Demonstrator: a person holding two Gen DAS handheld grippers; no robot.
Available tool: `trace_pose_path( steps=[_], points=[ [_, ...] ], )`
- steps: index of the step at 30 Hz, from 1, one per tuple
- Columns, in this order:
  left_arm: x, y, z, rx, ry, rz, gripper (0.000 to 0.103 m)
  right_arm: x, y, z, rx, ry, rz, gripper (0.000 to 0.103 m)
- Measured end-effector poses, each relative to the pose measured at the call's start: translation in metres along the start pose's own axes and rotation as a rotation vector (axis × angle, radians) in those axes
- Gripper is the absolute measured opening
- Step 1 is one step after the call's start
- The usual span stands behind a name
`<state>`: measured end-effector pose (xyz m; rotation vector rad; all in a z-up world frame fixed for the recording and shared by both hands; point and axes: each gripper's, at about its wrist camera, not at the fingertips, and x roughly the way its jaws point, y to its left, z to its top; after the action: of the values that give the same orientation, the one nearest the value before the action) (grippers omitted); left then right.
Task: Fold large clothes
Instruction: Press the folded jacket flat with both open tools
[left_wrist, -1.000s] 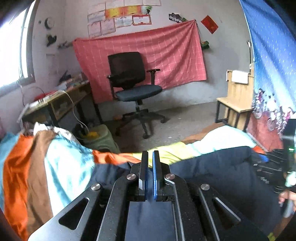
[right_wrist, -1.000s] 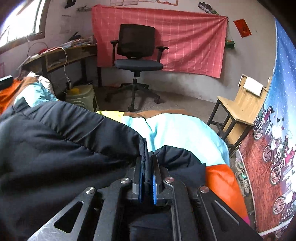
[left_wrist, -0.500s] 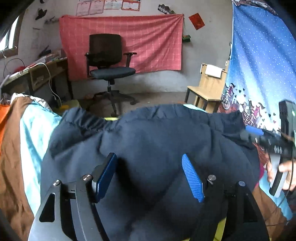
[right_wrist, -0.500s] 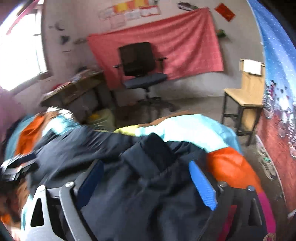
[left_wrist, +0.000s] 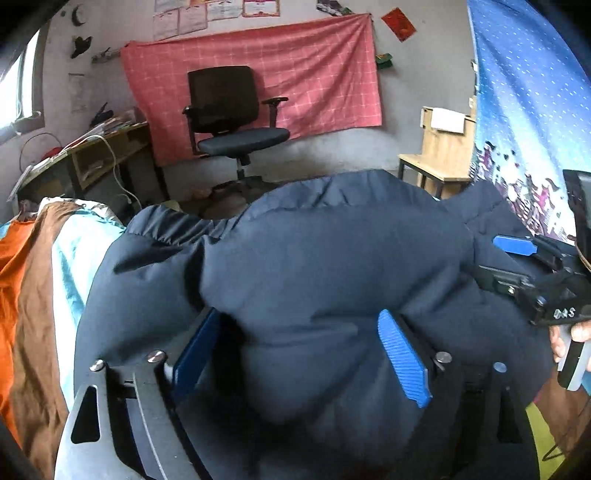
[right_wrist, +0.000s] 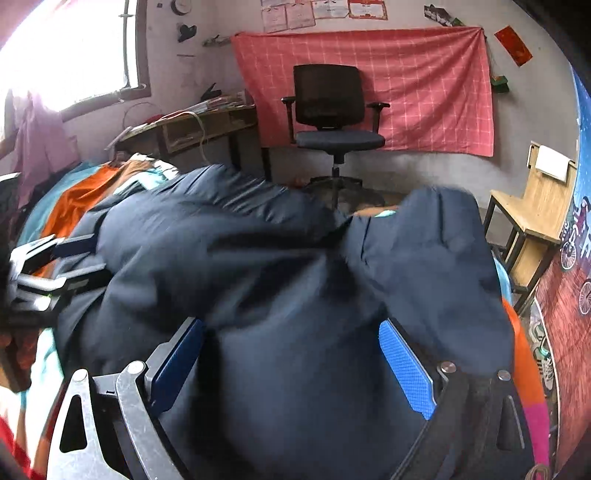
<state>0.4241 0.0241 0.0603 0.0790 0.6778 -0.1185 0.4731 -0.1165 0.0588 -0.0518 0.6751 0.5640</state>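
Left gripper jaws opening around dark padded jacket at lower centre, gripping nothing, right gripper spread wide, jacket bulging between, striped bedcover at left.

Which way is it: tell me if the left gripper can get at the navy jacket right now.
Probably yes: the left gripper is opening with the navy jacket bulging between its fingers, nothing in the way.
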Motion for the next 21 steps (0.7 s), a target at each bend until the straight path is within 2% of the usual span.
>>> trace_pose_path(
  steps=[3,8,13,17,21],
  points=[
    [0.011,0.007,0.006,-0.02,-0.011,0.022,0.091,0.022,-0.008,0.012,0.026,0.007,-0.007,0.095],
    [0.035,0.022,0.02,-0.058,-0.001,0.065,0.091,0.056,-0.028,0.024,0.073,0.062,-0.024,0.095],
    [0.058,0.056,0.036,-0.144,0.019,0.116,0.091,0.081,-0.042,0.027,0.099,0.111,-0.016,0.096],
    [0.071,0.089,0.038,-0.204,0.033,0.129,0.091,0.092,-0.05,0.024,0.113,0.108,-0.008,0.097],
    [0.081,0.102,0.033,-0.234,0.051,0.109,0.091,0.099,-0.056,0.02,0.133,0.105,0.006,0.097]
  ],
)
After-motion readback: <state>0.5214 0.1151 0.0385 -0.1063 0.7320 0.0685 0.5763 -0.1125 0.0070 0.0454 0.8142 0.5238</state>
